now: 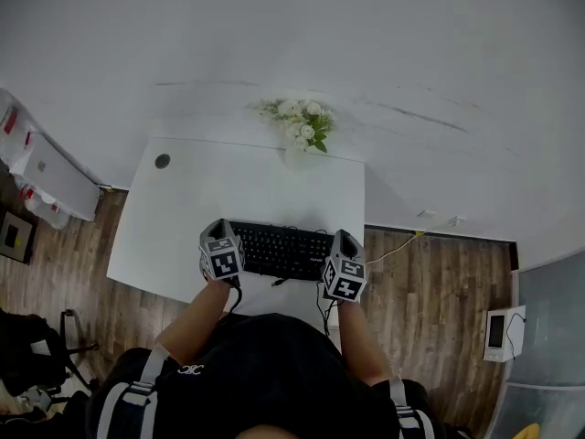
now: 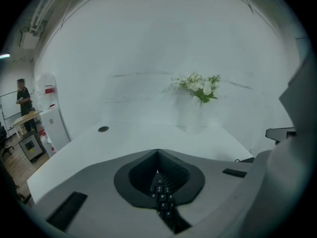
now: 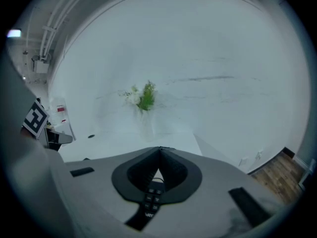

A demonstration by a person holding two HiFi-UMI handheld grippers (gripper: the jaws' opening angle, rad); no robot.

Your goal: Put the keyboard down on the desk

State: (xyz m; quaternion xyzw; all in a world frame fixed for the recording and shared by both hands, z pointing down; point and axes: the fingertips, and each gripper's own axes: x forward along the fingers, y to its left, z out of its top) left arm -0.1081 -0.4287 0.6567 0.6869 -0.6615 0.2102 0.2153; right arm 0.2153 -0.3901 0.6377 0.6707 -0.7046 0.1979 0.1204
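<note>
Keyboard [image 1: 279, 250], frame centre: judged stiff, light, long, so best held at both ends. Left gripper [image 1: 223, 245] and right gripper [image 1: 342, 256] were clenched on its ends, over desk [image 1: 183, 213].

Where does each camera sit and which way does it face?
Head view: on the head, looking down at desk, keyboard, flowers; arms, torso, left gripper, right gripper show.
Left gripper view: on left gripper, along its shut jaws towards flowers.
Right gripper view: on right gripper, likewise; left gripper's cube at left.
Shared: flowers, keyboard.

Plain white wall [image 1: 292, 35], brown wood-plank floor [image 1: 439, 286], low white cabinet [image 1: 55, 176] at the left.
</note>
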